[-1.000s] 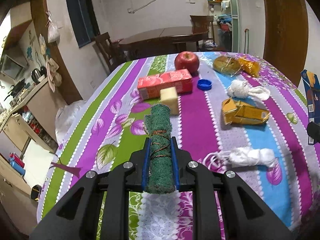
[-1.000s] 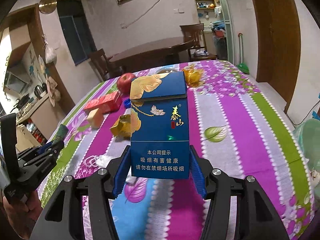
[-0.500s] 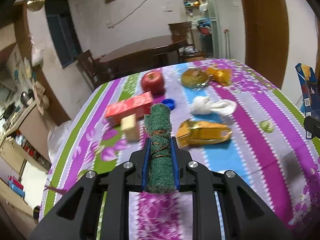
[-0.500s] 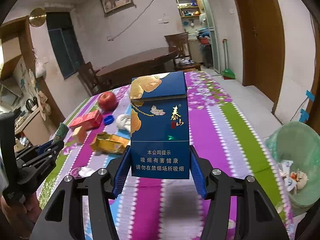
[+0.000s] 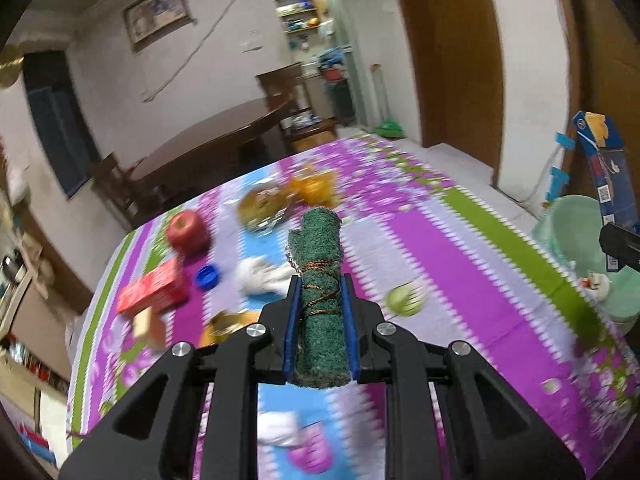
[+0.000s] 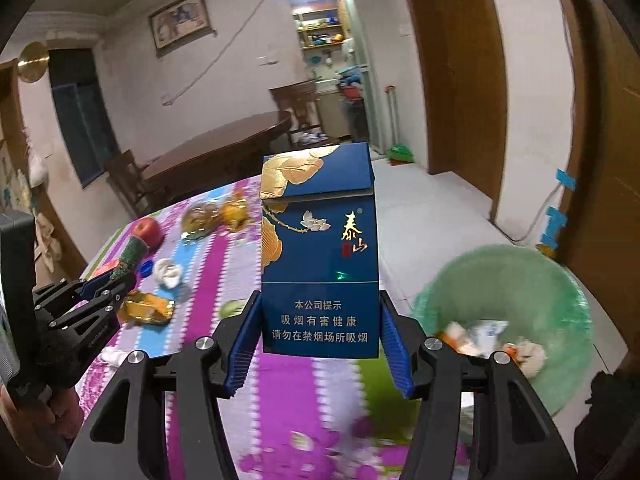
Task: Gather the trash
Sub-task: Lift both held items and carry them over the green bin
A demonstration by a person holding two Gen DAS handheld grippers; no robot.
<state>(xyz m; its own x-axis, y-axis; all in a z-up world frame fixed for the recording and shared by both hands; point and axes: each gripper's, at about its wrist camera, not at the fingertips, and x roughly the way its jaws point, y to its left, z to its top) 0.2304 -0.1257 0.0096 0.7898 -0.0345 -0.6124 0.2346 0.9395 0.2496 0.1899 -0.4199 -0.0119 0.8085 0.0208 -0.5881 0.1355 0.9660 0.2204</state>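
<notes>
My left gripper (image 5: 319, 292) is shut on a rolled green scouring pad (image 5: 320, 280) wound with thin wire, held above the striped tablecloth (image 5: 420, 240). My right gripper (image 6: 319, 320) is shut on a blue cigarette pack (image 6: 319, 252), upright between the blue pads, near the table's right side. A green trash bin (image 6: 520, 280) with scraps inside stands on the floor to the right, below the pack. The pack (image 5: 604, 168) and the bin (image 5: 576, 224) also show at the right edge of the left wrist view. The left gripper (image 6: 120, 276) with its pad shows at the left of the right wrist view.
On the table lie a red apple (image 5: 187, 232), a red carton (image 5: 154, 292), a blue bottle cap (image 5: 207, 277), a white tissue wad (image 5: 260, 276), gold wrappers (image 6: 150, 308) and wrapped buns (image 5: 264, 206). A dark dining table (image 6: 216, 156) and chairs stand behind. A wooden door (image 6: 460, 60) is at the right.
Both grippers have swung to the right with their loads. The table's items slid left in both views, and the green bin has come into view at the right, larger than before.
</notes>
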